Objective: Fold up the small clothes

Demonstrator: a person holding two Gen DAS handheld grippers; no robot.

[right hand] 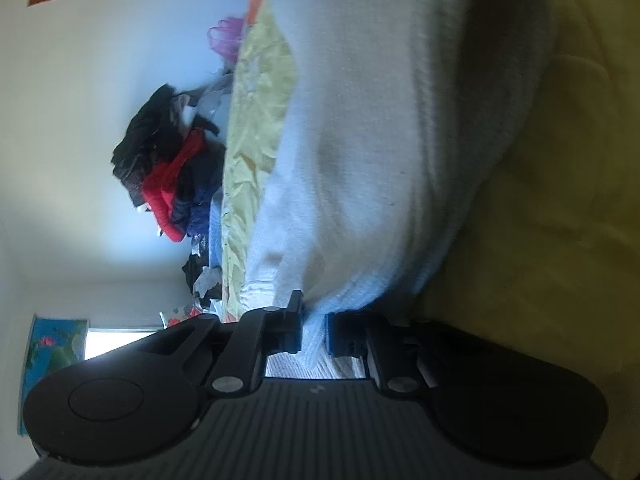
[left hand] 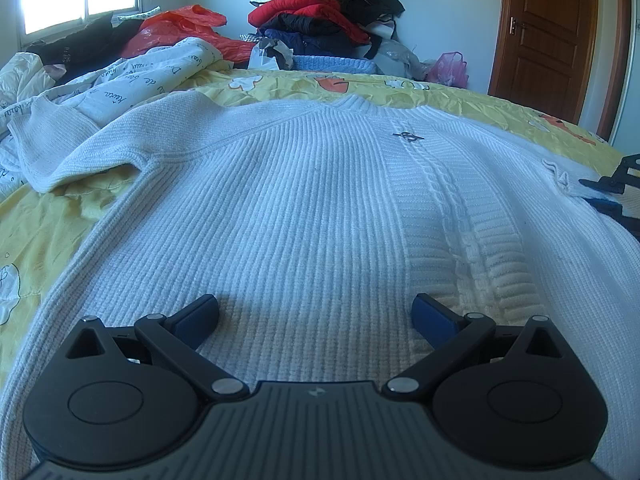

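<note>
Two grippers are in my hands over one garment, a white knit sweater (left hand: 304, 184) spread front-up on the yellow bedspread (left hand: 52, 232). In the left wrist view my left gripper (left hand: 316, 314) sits at 6 o'clock, low over the ribbed hem area, its blue-padded fingers (left hand: 200, 312) spread wide with only knit showing between them; it grasps nothing. From there the sweater runs away toward 12 o'clock, where the collar lies against the bedspread. A cable strip runs down the front at about 1 o'clock, with a small dark emblem (left hand: 408, 136) near its top. One sleeve (left hand: 68, 140) bends off toward 10 o'clock and rests partly on a white quilt with script print (left hand: 132, 80).

My right gripper (right hand: 314, 332) is rolled on its side, so the room appears turned in its view. Its fingers are drawn close together at 6 o'clock and pinch a fold of the sweater (right hand: 360, 160), which rises from them toward 12 o'clock in a blurred white sheet, with the bedspread (right hand: 540, 240) at 3 o'clock.

Beyond the bed, at 12 o'clock from the left gripper, stands a pile of red and dark jackets (left hand: 328, 12). An orange plastic bag (left hand: 180, 28) lies at 11 o'clock, and a brown door (left hand: 552, 36) at 1 o'clock.
</note>
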